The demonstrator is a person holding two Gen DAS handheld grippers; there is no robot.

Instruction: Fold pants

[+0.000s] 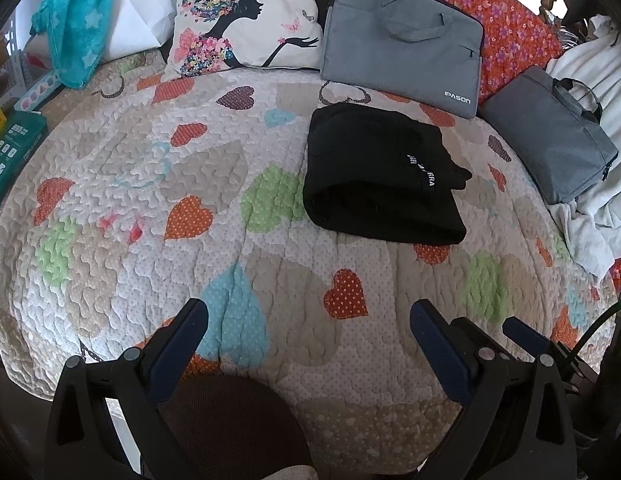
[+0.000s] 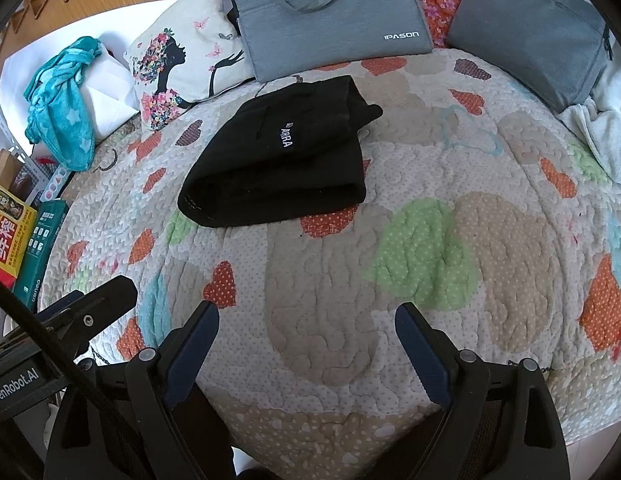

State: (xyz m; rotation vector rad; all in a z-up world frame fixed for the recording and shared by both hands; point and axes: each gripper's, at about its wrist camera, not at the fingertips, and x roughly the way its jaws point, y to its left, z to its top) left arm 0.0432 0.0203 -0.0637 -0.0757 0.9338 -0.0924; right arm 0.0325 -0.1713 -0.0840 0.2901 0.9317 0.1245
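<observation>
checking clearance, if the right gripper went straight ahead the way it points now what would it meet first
Most likely the heart-patterned quilt: the right gripper, open and empty, points down at bare bedding. The folded black pants lie farther on; depth is hard to judge.

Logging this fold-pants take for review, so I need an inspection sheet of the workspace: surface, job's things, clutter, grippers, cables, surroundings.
Surface: heart-print quilt on a bed, bumpy, mostly bare in front.
Job's things: black pants folded into a compact stack, white lettering on top.
Clutter: two grey bags, printed pillow, teal towel, white cloth.
Grippers: left gripper open, holding nothing; right gripper open, holding nothing; both short of the pants.
Cables: black cable crossing the right wrist view.
Surroundings: boxes beside the bed.
</observation>
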